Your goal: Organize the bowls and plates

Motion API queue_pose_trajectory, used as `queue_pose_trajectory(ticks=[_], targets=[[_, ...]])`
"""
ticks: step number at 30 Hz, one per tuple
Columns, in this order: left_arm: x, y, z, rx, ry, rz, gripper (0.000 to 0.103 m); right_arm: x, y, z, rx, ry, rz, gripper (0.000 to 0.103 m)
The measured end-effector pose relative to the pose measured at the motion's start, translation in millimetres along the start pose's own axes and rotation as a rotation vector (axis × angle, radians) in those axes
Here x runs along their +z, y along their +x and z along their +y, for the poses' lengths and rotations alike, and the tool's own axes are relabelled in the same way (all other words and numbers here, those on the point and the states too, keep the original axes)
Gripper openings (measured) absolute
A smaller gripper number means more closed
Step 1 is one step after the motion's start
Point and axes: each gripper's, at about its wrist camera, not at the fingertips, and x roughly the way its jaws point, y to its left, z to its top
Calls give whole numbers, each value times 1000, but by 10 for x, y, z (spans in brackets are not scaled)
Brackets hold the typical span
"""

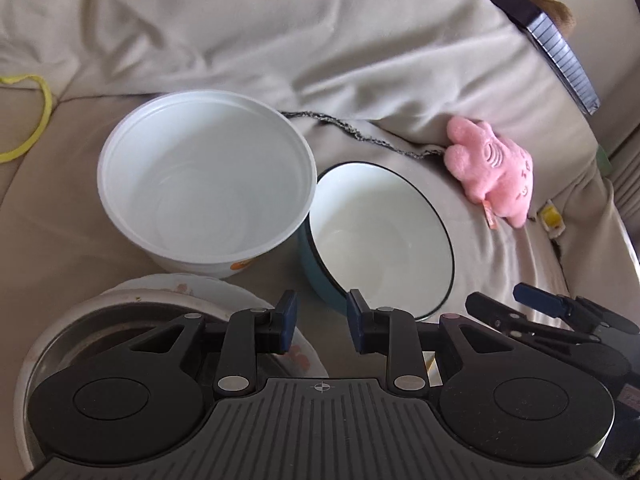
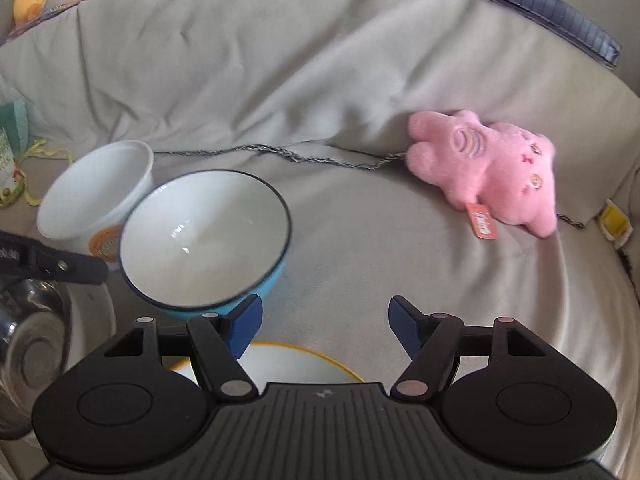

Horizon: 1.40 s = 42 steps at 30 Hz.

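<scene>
Nearest, the left tongs (image 1: 322,322) hover spread and empty over the sofa cushion (image 1: 500,248), above a steel bowl (image 1: 80,344) nested in a patterned plate (image 1: 298,354); I judge stacking has begun. Beyond sit a white tub (image 1: 206,188) and a blue bowl (image 2: 204,240), touching mid-cushion. The right tongs (image 2: 326,326) gape wide, empty, above a yellow-rimmed plate (image 2: 304,364)

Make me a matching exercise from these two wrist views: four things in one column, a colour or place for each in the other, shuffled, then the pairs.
Things:
1. plastic tub
2. blue bowl
3. plush toy
4. steel bowl

Descriptions:
A. pink, lying against the sofa back
B. white inside, dark rim, blue outside
C. shiny metal, at the left edge of the right wrist view
D. all-white inside, orange label low on its wall

Pairs: 1-D, 2-B, 3-A, 4-C
</scene>
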Motion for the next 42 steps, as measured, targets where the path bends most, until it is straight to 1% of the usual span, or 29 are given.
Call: queue_pose_trajectory(ticks=[2, 4, 5, 7, 9, 12, 14, 16, 18, 20, 21, 22, 24, 27, 28, 29, 30, 31, 33, 34, 36, 38, 40, 42], targets=[[27, 86, -47, 23, 10, 2, 31, 121, 12, -49, 90, 50, 2, 71], [65, 139, -79, 55, 25, -17, 33, 228, 54, -138, 183, 103, 9, 70], [61, 153, -79, 65, 28, -23, 34, 273, 80, -182, 206, 130, 13, 70], [68, 208, -86, 76, 26, -26, 34, 337, 169, -246, 226, 170, 37, 70], [91, 271, -107, 84, 24, -25, 32, 367, 281, -287, 243, 197, 64, 67], [177, 406, -167, 108, 26, -21, 31, 383, 488, -308, 258, 246, 111, 56], [233, 519, -239, 132, 48, -3, 35, 431, 683, -343, 271, 291, 154, 53], [272, 625, -323, 182, 88, 8, 35, 461, 842, -355, 287, 321, 200, 48], [269, 680, -367, 206, 113, 9, 35, 485, 999, -340, 308, 342, 243, 45], [239, 707, -388, 219, 135, 6, 37, 478, 1158, -321, 345, 369, 294, 34], [234, 715, -392, 223, 138, 3, 37, 476, 1204, -302, 350, 370, 308, 31], [232, 714, -398, 218, 139, 0, 40, 482, 1229, -274, 338, 360, 308, 28], [237, 699, -406, 197, 130, 9, 42, 479, 1176, -254, 318, 329, 292, 25], [241, 741, -440, 104, 119, 66, 42, 430, 986, -369, 295, 298, 240, 25], [240, 794, -461, 78, 121, 93, 41, 412, 937, -435, 284, 290, 223, 25], [249, 841, -485, 69, 128, 109, 40, 394, 916, -487, 275, 288, 215, 24], [261, 884, -526, 73, 140, 108, 38, 371, 909, -554, 269, 296, 218, 22], [278, 929, -581, 94, 149, 101, 37, 352, 922, -607, 270, 311, 227, 20], [318, 990, -648, 113, 148, 97, 39, 316, 972, -694, 282, 348, 246, 20], [332, 1031, -686, 129, 165, 95, 39, 303, 988, -712, 287, 355, 250, 20], [343, 1117, -714, 154, 176, 139, 39, 303, 995, -726, 290, 354, 244, 20], [377, 1191, -676, 149, 129, 171, 39, 322, 1046, -705, 290, 354, 249, 21], [391, 1224, -643, 139, 92, 162, 39, 334, 1083, -691, 284, 351, 263, 21], [389, 1271, -613, 119, 103, 167, 39, 337, 1128, -682, 287, 350, 287, 21]])
